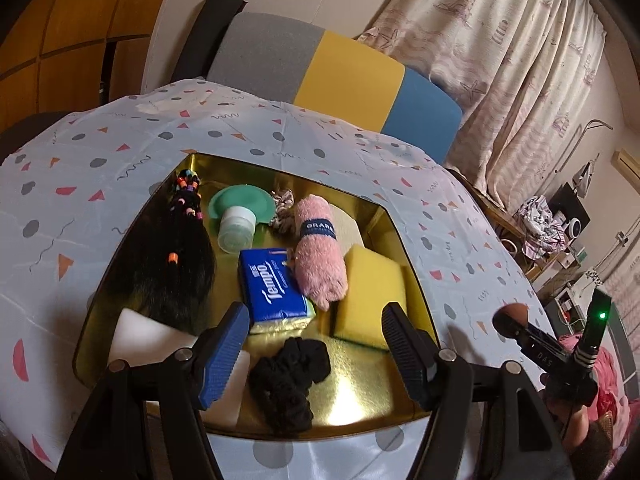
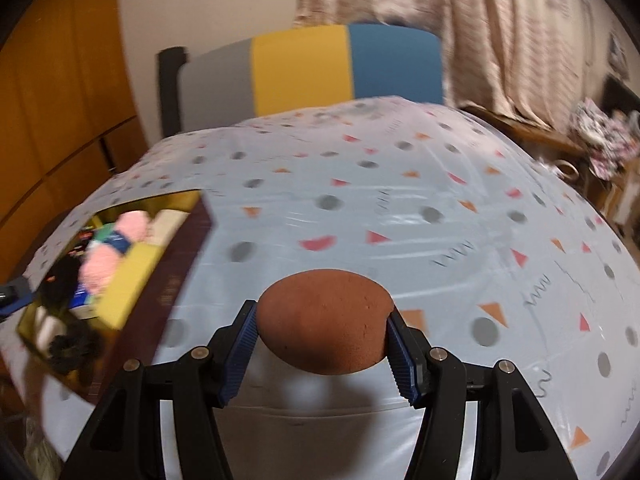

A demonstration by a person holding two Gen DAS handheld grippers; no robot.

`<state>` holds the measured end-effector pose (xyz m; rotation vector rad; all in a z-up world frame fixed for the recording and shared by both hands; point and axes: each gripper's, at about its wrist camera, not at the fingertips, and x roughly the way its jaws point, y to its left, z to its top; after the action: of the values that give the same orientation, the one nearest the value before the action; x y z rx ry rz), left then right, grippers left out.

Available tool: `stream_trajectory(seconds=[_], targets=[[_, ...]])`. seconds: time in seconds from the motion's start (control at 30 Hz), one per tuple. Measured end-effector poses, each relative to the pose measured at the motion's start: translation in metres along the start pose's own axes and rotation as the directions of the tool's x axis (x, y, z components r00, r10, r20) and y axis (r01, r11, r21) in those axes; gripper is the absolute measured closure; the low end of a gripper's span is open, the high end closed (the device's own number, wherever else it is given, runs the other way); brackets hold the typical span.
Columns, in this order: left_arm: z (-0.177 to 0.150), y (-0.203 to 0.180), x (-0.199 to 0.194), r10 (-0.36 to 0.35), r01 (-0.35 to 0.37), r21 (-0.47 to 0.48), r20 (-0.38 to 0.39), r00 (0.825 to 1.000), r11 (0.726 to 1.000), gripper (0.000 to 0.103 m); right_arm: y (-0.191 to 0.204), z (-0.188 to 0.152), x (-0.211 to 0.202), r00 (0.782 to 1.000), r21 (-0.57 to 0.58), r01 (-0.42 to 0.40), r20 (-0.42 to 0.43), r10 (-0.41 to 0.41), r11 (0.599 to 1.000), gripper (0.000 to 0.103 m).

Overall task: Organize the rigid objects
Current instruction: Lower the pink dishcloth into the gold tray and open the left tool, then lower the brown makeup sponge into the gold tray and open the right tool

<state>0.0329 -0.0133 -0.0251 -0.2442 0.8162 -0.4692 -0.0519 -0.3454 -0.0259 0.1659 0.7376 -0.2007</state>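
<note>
My left gripper [image 1: 315, 309] hangs open over the near part of a gold tray [image 1: 360, 384], with nothing between its pads. Below it lies a black scrunchie [image 1: 290, 376]. The tray also holds a blue tissue pack [image 1: 272, 284], a yellow sponge [image 1: 372, 292], a rolled pink towel [image 1: 320, 256], a clear jar [image 1: 236, 228] on a green lid [image 1: 240, 198], a black beaded hairpiece [image 1: 172, 252] and a white block [image 1: 148, 336]. My right gripper [image 2: 322, 312] is shut on a brown rounded object [image 2: 324, 324], held above the patterned tablecloth [image 2: 400, 220] to the right of the tray [image 2: 176, 280].
A chair [image 1: 332, 68] with grey, yellow and blue panels stands behind the table. Curtains [image 1: 500, 40] hang at the back right, and cluttered shelves [image 1: 560, 232] stand on the right. The right gripper's body [image 1: 560, 356] shows beside the tray's right edge.
</note>
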Motion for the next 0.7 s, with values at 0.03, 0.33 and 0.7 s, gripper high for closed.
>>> stream_trajectory(seconds=[0.03,0.33,0.7], targets=[[-0.001,-0.001,-0.002,-0.002,0.002,0.002,0.002,1.0,1.0,0.033,0.01,0.001,-0.004,1.0,-0.014,-0.016,0.004,0.016,1.0,0.042],[-0.011,0.007,-0.018,-0.003,0.003,0.002,0.01,1.0,1.0,0.033,0.075,0.009,-0.026,0.991,-0.113,-0.126,0.019,0.129,0.985,0.042],[-0.017,0.014,-0.038,0.043,-0.043,0.013,0.046,0.998,0.999,0.033,0.13,0.003,-0.03,0.955,-0.118,-0.294,-0.072,0.287,0.948,0.042]])
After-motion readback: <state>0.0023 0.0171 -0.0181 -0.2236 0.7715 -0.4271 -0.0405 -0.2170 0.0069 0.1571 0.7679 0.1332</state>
